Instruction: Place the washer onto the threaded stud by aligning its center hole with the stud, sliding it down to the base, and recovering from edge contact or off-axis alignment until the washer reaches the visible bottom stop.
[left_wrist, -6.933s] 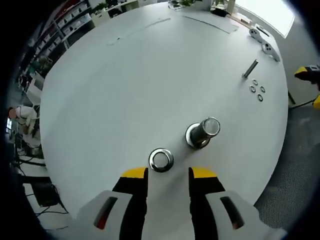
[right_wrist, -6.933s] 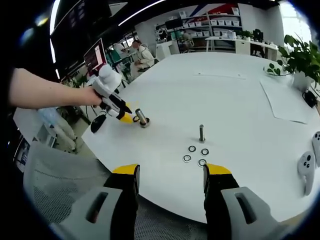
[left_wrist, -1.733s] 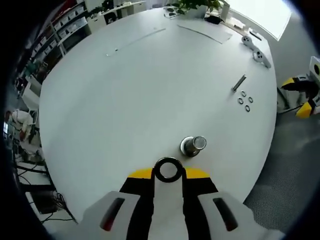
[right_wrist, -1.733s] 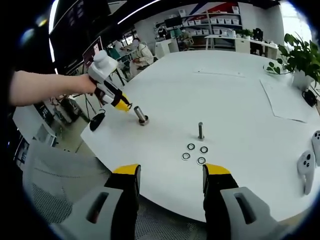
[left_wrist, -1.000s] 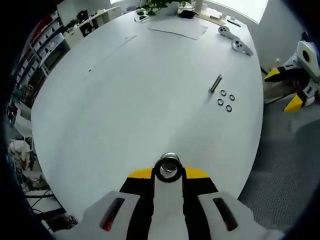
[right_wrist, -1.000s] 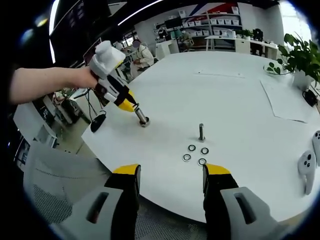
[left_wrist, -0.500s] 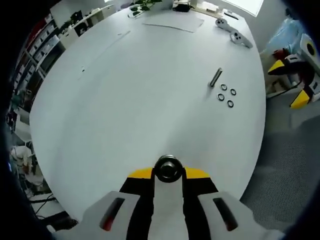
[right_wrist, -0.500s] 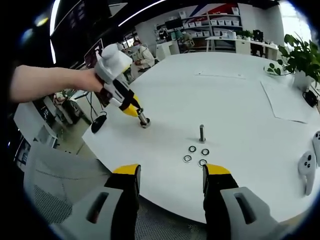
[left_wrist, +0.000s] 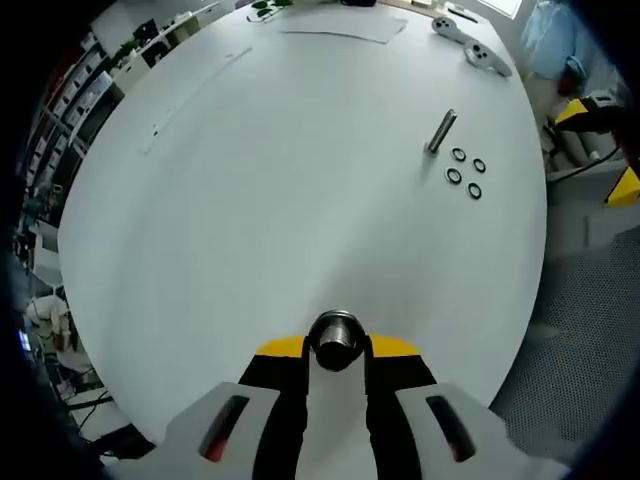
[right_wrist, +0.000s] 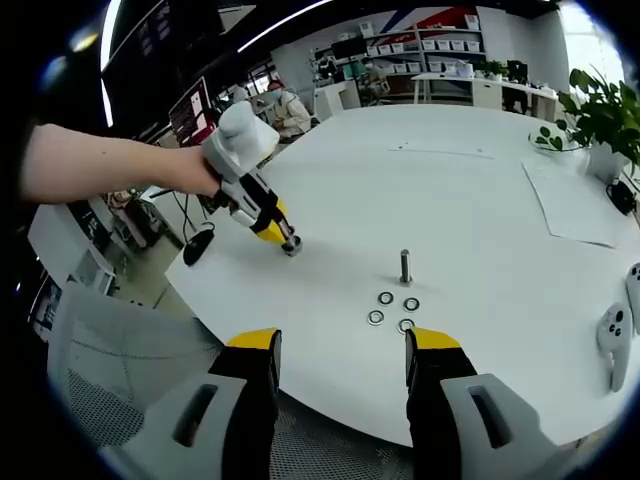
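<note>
Silver metal washer (left_wrist: 336, 341), clamped between left gripper (left_wrist: 336, 347) fingertips, sits over the steel threaded stud (right_wrist: 290, 244); right gripper (right_wrist: 339, 342) jaws apart.

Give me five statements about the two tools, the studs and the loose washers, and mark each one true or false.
1. The left tool grips a washer over the near stud. True.
2. The right tool holds a washer. False: it is open and holds nothing.
3. Four loose washers lie beside the far stud. True.
4. The far stud lies flat on the table. False: it stands upright.
5. A potted plant stands on the table. True.
</note>
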